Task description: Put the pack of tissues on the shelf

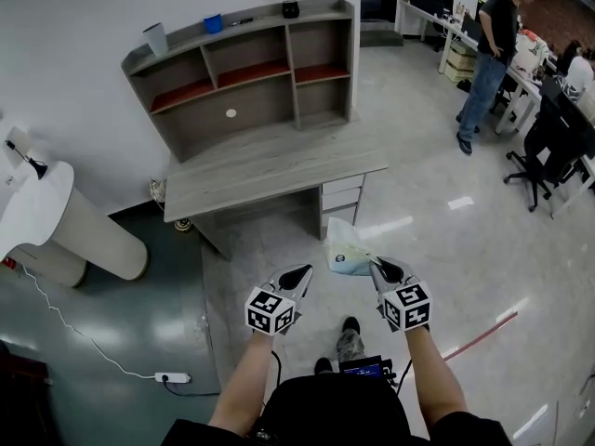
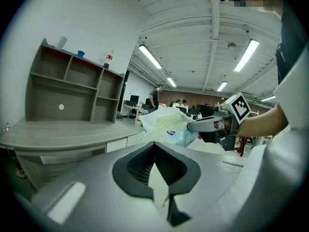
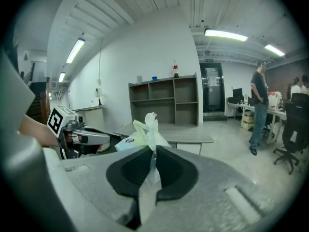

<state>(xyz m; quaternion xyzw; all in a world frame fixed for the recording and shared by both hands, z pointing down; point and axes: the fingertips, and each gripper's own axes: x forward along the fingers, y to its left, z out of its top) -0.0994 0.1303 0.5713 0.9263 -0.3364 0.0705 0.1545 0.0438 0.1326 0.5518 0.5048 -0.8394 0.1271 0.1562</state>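
Pinching the pack of tissues (image 1: 346, 249) by its wrapper in the right gripper (image 3: 152, 164), up off the floor, just short of the desk (image 1: 270, 165) and its front edge. Holding the left gripper (image 2: 154, 164) alongside, jaws together on nothing. Facing the shelf (image 1: 251, 72) along the desk's back edge.

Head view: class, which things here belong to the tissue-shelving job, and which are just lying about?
Job: pale plastic-wrapped pack of tissues, right gripper pinching it, grey wooden shelf unit.
Lying about: small blue cup, red-labelled dark bottle, white power strip on floor.
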